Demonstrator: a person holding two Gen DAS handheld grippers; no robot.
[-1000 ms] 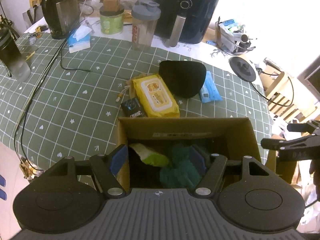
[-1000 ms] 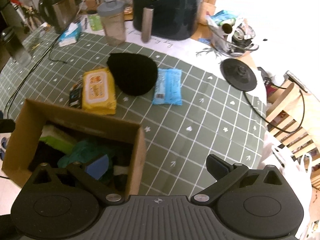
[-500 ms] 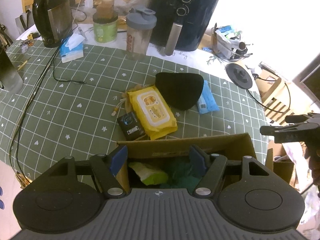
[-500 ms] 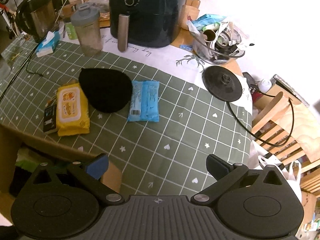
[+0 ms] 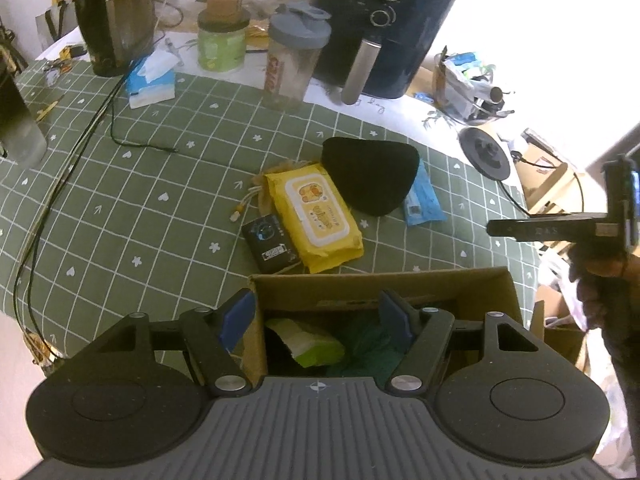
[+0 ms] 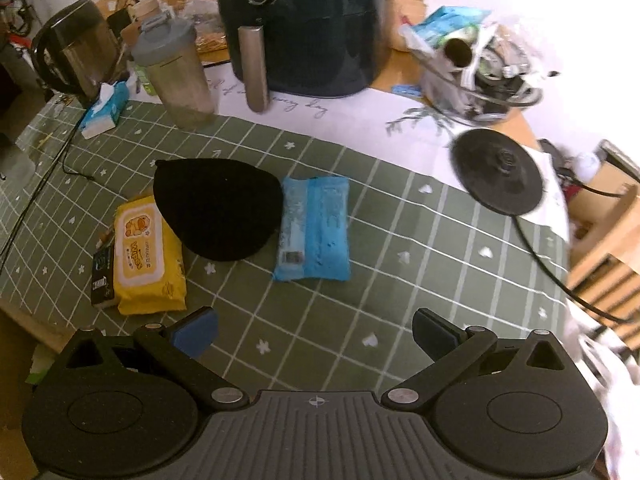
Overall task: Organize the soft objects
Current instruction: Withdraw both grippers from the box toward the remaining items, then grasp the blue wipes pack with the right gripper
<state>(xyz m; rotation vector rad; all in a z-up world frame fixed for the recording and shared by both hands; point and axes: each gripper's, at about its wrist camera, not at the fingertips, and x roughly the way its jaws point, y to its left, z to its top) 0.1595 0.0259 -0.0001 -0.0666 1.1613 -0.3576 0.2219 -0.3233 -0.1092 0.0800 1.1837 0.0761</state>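
Left gripper: held over the near-left corner of the cardboard box, jaws apart with nothing gripped; one blue pad is seen outside the box wall, the other above the interior.
Right gripper: jaws spread wide and empty, pointed down at the green checked tablecloth, near the blue packet.
Box contents: a green-and-white soft item and teal fabric are seen inside.
Blue packet: laid flat on the cloth, its left edge touched or slightly overlapped by the black beanie.
Black beanie: laid between the blue packet and the yellow wipes pack, overlapping the pack's far corner.
Yellow wipes pack: flat on the cloth just beyond the box, with a small black box beside it.
Background: an air fryer, a shaker bottle and a kettle are stood at the table's far side.
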